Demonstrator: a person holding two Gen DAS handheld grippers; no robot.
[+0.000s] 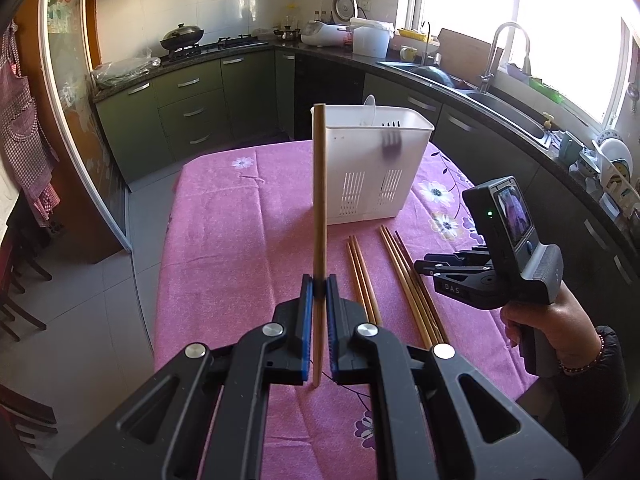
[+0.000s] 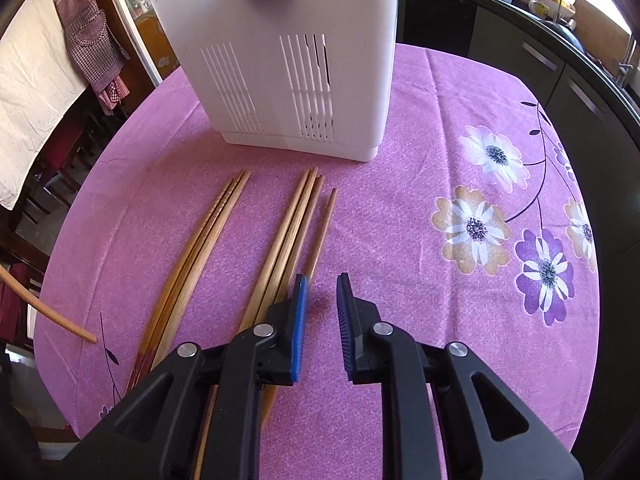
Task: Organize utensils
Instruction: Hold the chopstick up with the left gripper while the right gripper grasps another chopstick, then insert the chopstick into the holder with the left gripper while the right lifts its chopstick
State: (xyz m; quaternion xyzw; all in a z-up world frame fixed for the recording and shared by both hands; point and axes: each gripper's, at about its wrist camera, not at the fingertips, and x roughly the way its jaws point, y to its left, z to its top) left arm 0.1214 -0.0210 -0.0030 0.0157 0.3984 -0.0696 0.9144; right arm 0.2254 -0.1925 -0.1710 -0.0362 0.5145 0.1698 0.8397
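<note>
My left gripper (image 1: 319,286) is shut on a wooden chopstick (image 1: 319,200) and holds it nearly upright above the pink tablecloth, in front of the white utensil caddy (image 1: 372,168). The chopstick's lower end shows in the right wrist view (image 2: 60,322). The caddy (image 2: 288,60) holds a white spoon (image 1: 369,109) and a fork (image 1: 391,142). Several wooden chopsticks lie in two bunches before it: a left bunch (image 2: 200,244) and a right bunch (image 2: 292,224). My right gripper (image 2: 322,300) is open and empty, low over the cloth beside the right bunch; it also shows in the left wrist view (image 1: 424,267).
The table (image 2: 440,140) has a pink flowered cloth. Kitchen counters with a sink (image 1: 504,110), stove and wok (image 1: 182,36) wrap around behind and to the right. Chairs (image 1: 16,280) stand at the left.
</note>
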